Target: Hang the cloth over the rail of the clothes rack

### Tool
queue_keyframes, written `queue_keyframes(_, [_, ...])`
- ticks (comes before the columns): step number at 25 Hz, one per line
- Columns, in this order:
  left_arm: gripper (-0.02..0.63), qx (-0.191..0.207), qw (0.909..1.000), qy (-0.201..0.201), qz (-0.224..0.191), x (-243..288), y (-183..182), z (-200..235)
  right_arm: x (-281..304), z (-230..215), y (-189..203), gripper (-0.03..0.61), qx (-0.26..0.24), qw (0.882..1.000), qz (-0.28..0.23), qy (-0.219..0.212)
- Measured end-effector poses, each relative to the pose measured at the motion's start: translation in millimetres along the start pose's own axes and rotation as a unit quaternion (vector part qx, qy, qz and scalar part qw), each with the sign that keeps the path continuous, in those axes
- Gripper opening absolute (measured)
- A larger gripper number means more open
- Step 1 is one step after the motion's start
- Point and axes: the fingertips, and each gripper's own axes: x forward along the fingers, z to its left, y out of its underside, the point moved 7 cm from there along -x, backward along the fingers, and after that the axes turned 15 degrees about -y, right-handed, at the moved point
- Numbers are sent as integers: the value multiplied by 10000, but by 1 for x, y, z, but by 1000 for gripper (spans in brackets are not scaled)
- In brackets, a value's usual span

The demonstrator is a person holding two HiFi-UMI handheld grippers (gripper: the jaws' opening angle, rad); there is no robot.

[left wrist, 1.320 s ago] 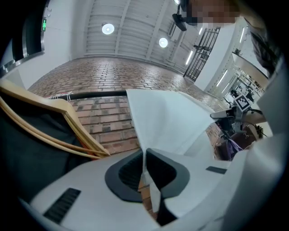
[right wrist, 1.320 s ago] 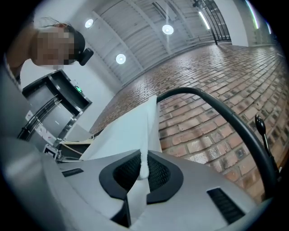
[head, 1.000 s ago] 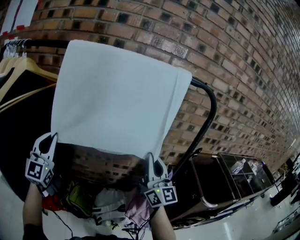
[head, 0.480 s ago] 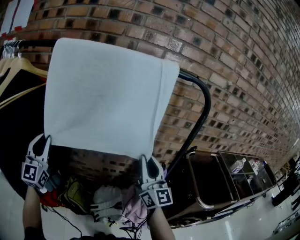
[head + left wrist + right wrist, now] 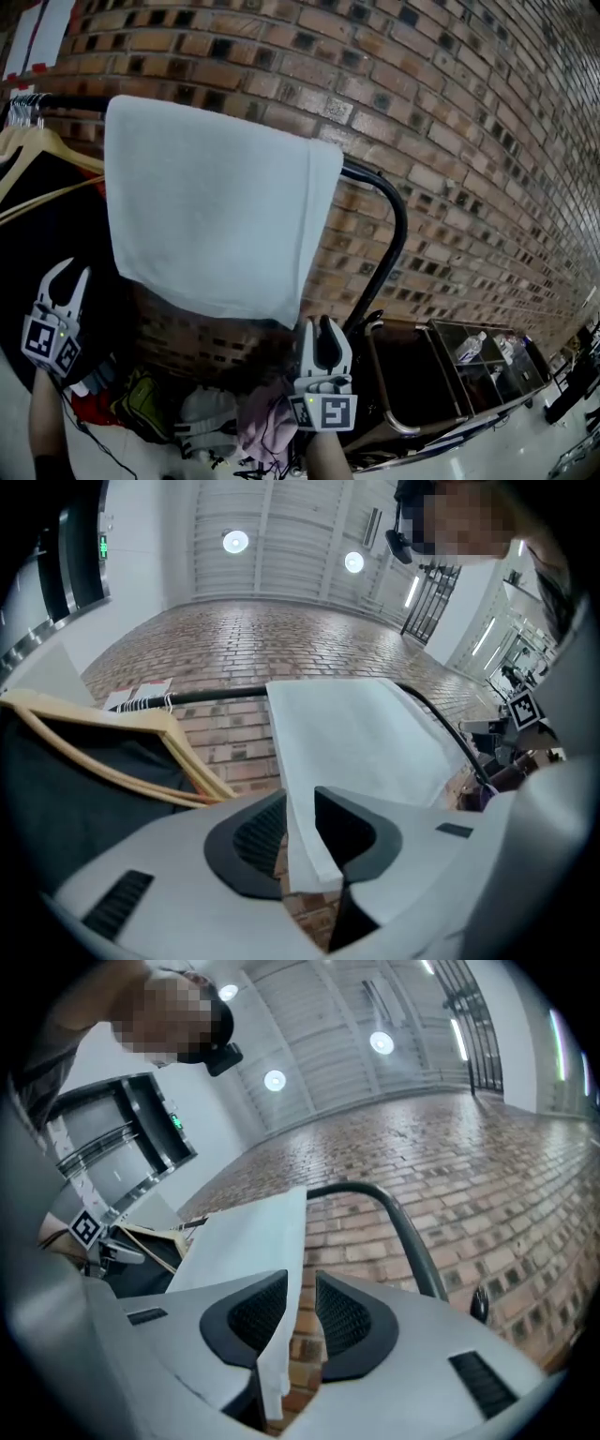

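Observation:
A pale blue-white cloth (image 5: pixel 216 206) hangs draped over the black rail (image 5: pixel 394 220) of the clothes rack, in front of a brick wall. My left gripper (image 5: pixel 67 274) is left of the cloth's lower left corner and clear of it. Its jaws have just been opening. In the left gripper view the cloth (image 5: pixel 356 733) shows through the gap of the left gripper (image 5: pixel 298 803), with no pad pressing it. My right gripper (image 5: pixel 317 326) sits just right of the lower right corner. Its jaws have also just been opening. The cloth's edge (image 5: pixel 248 1241) runs loosely through the right gripper (image 5: pixel 302 1283).
Wooden hangers (image 5: pixel 47 150) with a dark garment hang on the rail at the left. Bags and clothes (image 5: pixel 206 412) are heaped on the floor under the rack. A low dark cart (image 5: pixel 450 375) stands at the lower right. The brick wall (image 5: pixel 469 141) is close behind.
Both grippers held the cloth's bottom corners and have let go. The left one has drifted left, the right one slightly right and down. The cloth now hangs free.

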Motion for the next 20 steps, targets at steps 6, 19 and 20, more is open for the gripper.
queue_keyframes(6, [152, -82, 9983, 216, -542, 57, -65, 9, 71, -4, -77, 80, -1166, 9931, -116, -64])
queue_keyframes(19, [199, -512, 9862, 1221, -990, 151, -144, 40, 200, 34, -118, 115, -3305, 9318, 1263, 813])
queue_keyframes(20, [199, -440, 9858, 1275, -996, 154, -145, 40, 204, 34, -117, 117, -3415, 9254, 1346, 946])
